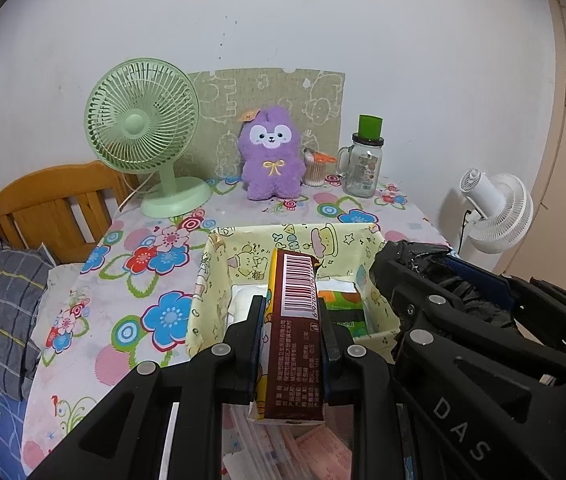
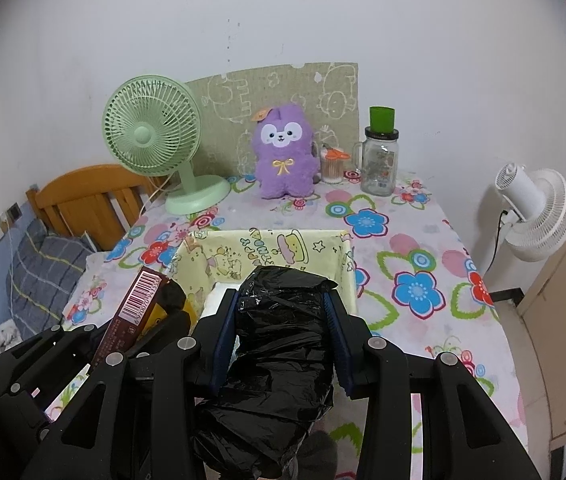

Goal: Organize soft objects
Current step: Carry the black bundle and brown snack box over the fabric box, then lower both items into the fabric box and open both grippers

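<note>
The left gripper [image 1: 291,322] is clenched on a brown tissue pack [image 1: 297,320] whose barcode end sticks forward between its fingers, held above the near edge of the yellow cartoon-print fabric bin [image 1: 219,264] on the counter [image 1: 131,240]. Just beside it, the right gripper [image 2: 281,322] grasps a crumpled black plastic bag bundle [image 2: 279,340], also over the bin's near side. Beyond the bin stands a purple plush toy [image 1: 272,154].

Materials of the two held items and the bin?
Black bundle: thin glossy plastic film, by its crinkles and glints. Brown pack: printed plastic wrapper, slightly shiny, barcode on it; probably tissues. Bin: looks like cartoon-print fabric, matte, with slack walls.
</note>
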A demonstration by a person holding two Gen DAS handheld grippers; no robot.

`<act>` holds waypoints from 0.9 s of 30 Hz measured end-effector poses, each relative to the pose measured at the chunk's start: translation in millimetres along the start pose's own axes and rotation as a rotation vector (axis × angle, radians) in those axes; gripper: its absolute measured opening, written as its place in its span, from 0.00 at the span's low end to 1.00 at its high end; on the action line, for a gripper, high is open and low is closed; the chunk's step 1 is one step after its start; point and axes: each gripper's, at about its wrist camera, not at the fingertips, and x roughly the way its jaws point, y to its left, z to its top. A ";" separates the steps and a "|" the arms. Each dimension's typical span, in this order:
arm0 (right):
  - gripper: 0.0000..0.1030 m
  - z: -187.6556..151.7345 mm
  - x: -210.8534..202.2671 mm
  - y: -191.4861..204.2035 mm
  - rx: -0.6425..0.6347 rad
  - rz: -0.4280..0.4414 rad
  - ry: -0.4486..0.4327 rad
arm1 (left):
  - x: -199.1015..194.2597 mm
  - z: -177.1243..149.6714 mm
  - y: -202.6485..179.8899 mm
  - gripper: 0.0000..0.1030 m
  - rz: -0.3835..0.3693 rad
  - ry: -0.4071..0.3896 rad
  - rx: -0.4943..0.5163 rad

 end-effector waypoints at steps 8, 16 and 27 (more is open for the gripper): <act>0.44 13.4 16.4 0.3 -0.015 0.007 0.008 | 16.6 10.9 4.3 0.21 -0.008 0.005 -0.023; 0.44 25.8 33.9 -5.5 -0.019 0.013 0.020 | 34.9 21.1 4.6 0.21 -0.015 0.023 -0.046; 0.44 34.9 54.3 -3.8 -0.056 0.022 0.018 | 53.2 25.8 6.7 0.43 0.000 0.047 -0.054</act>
